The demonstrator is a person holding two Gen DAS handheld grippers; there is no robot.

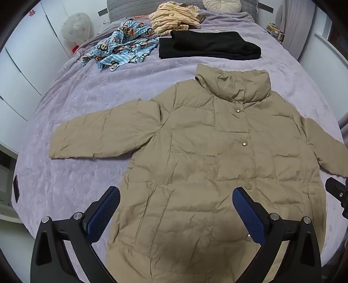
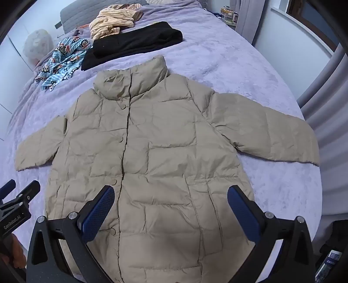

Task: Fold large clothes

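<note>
A beige puffer jacket (image 1: 206,156) lies flat, front up and buttoned, on the lilac bed cover (image 1: 91,93), with both sleeves spread out sideways and the collar far from me. It also shows in the right wrist view (image 2: 165,148). My left gripper (image 1: 176,206) is open and empty, hovering above the jacket's lower left part. My right gripper (image 2: 170,206) is open and empty above the lower right part. The left gripper's edge shows at the left of the right wrist view (image 2: 19,196).
A folded black garment (image 1: 208,45) lies beyond the collar. A blue cartoon-print cloth (image 1: 121,52) and a striped yellow garment (image 1: 174,17) lie crumpled near the headboard. A dark phone-like object (image 1: 16,191) sits at the bed's left edge. White cupboards stand left, curtains (image 2: 326,87) right.
</note>
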